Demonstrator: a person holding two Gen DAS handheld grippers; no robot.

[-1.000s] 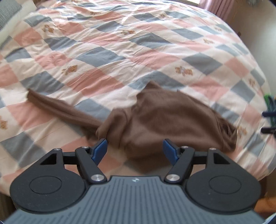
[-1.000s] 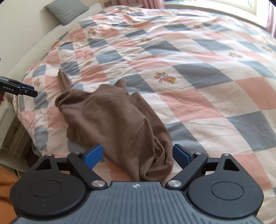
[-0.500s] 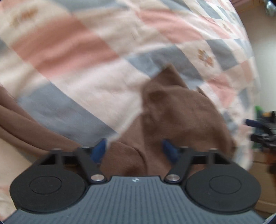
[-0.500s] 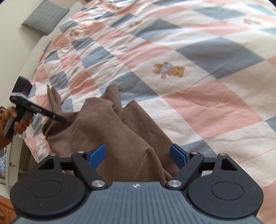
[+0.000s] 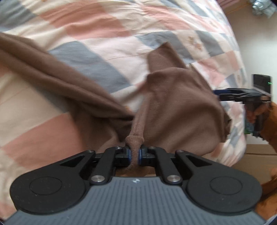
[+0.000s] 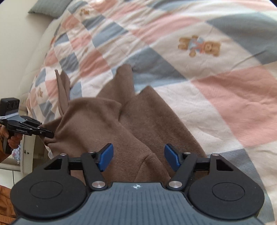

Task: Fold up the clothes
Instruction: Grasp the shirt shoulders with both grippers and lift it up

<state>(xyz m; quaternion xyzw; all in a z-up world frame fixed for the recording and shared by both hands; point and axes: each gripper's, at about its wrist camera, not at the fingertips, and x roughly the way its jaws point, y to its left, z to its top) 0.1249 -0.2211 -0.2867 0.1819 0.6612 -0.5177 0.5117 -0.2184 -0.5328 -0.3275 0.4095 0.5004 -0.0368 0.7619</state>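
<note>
Brown fleecy garment (image 5: 181, 103) bunched; left gripper (image 5: 135, 154) pinching soft rolled edge.

Brown garment (image 5: 181, 107), plain, no print; same flat brown in the right wrist view (image 6: 107, 124).
Quilt (image 5: 97, 26) in a diamond patchwork of pink, grey-blue and cream; tan teddy bear motif (image 6: 199, 45) with a blue top on a cream patch, upper right of the frame.
Grey cushion (image 6: 50, 7) at upper left.
Left gripper (image 5: 135, 154) black with blue pads.
Right gripper (image 6: 138, 156) black, grey ribbed body, blue fingertips (image 6: 106, 155).
Orange-brown sleeve (image 5: 270, 124) at right edge.
</note>
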